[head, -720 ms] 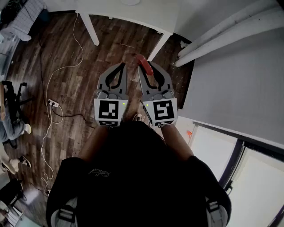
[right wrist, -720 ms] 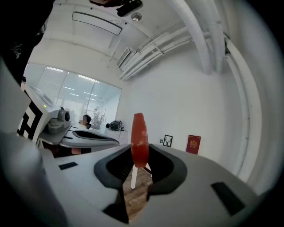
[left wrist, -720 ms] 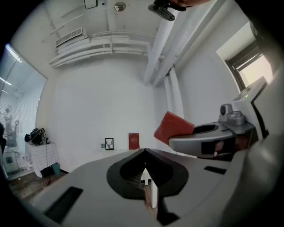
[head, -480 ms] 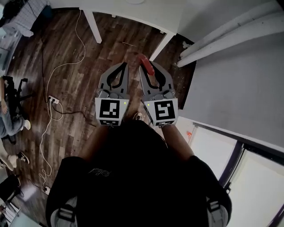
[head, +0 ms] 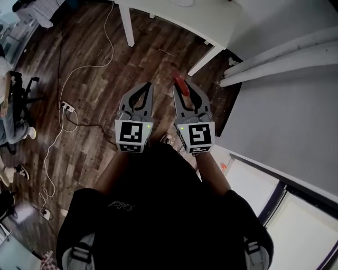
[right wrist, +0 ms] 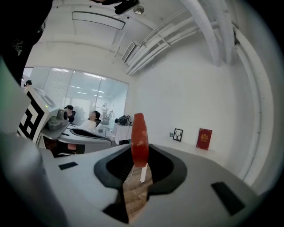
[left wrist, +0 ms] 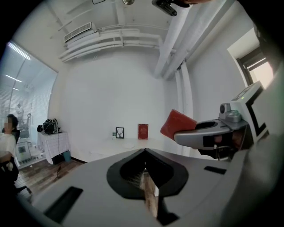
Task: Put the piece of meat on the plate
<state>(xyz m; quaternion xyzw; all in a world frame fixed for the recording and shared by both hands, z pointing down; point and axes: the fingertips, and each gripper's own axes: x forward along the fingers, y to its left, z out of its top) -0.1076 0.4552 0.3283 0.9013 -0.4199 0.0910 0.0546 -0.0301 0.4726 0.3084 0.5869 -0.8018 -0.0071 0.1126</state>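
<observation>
Piece of meat (right wrist: 139, 133): a flat red slab with some paler spots. From the right gripper view it looks thin, because I see only its edge. From the left gripper view it shows a wide red face with a square corner.
Place of the meat: in the air above the wooden floor (head: 95, 68), standing upright out of the tips of the right gripper (right wrist: 139, 154).
Right gripper: its fingers pinch the lower end of the meat.
Left gripper (left wrist: 144, 153): the fingers are pressed together with nothing between them. It is just beside the right one, and the two are almost parallel.
White table (head: 174, 16): it stands ahead of both grippers.
White cable (head: 74, 71): it lies on the floor at the left.
</observation>
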